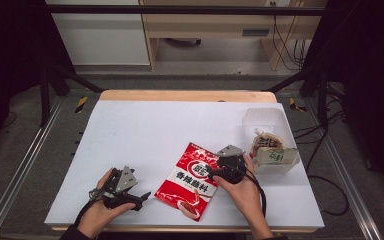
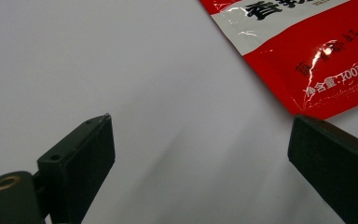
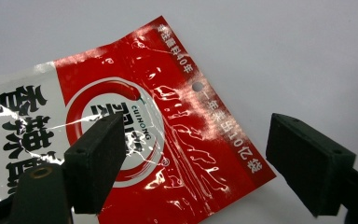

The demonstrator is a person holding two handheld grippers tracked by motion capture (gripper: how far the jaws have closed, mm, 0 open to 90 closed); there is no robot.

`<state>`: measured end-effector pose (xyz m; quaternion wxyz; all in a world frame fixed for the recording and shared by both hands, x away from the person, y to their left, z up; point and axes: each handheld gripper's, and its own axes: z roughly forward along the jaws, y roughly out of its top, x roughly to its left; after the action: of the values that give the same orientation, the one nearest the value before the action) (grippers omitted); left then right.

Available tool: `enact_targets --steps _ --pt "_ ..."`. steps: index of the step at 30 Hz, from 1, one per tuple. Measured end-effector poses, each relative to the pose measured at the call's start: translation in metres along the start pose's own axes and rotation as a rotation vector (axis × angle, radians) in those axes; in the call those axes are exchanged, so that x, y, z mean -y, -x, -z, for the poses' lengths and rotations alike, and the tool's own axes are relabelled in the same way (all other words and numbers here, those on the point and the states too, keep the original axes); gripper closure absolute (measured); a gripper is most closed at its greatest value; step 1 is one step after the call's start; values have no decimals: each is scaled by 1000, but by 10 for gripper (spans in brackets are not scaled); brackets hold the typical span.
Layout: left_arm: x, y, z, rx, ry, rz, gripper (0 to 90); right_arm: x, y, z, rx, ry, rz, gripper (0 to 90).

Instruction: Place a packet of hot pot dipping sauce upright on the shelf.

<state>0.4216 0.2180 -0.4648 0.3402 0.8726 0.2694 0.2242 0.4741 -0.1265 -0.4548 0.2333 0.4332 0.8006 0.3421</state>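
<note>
Your right gripper (image 1: 215,169): you hold it low over the top end of the red seasoning packet (image 1: 192,173), at about 3 o'clock from the packet's middle in the high view; its jaws stand wide apart with nothing pressed between them
Right gripper view: the red seasoning packet (image 3: 135,126) lies flat under your jaws, one jaw over the round chilli logo, the other over bare white table cover (image 3: 284,56) past the packet's edge; whether the pads touch the film you cannot tell
Your left gripper (image 1: 140,196): it rests low near the table's front edge, at about 9 o'clock from the packet, jaws parted and empty, pointing toward the packet
Left gripper view: the packet's bottom corner (image 2: 307,60) sits at about 1 o'clock, just beyond your far jaw, apart from both pads
Red seasoning packet: it lies flat on the white table cover (image 1: 145,130), tilted, its top end toward 1 o'clock, between your two hands and closer to your right
Clear plastic box (image 1: 270,120): it stands at the table's right edge, at about 2 o'clock from the packet, just beside your right gripper
Box contents: small pale wrapped packets (image 1: 272,150) with dark print lie inside it
</note>
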Motion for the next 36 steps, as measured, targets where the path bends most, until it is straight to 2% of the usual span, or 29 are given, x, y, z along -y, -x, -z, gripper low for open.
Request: enact_targets --steps 6,7,10,20,27,29,36 --pt "-1 2 0 10 1 -3 72 6 5 -6 2 -27 -24 159" --pt "-1 1 0 9 -7 -16 72 7 5 -6 -1 -27 -26 151" --pt "-1 2 0 11 6 -3 73 9 6 -9 -7 -38 -37 136" --pt "-2 2 -1 16 6 -5 74 9 10 -19 -8 -59 -50 103" --pt "-2 2 -2 22 -4 -13 74 11 13 -25 -3 -91 -58 102" --pt "-2 2 -2 23 2 -4 74 11 13 -26 -5 -99 -65 102" --pt "-2 2 -2 26 -1 -8 75 11 17 -27 -20 -97 -88 104"
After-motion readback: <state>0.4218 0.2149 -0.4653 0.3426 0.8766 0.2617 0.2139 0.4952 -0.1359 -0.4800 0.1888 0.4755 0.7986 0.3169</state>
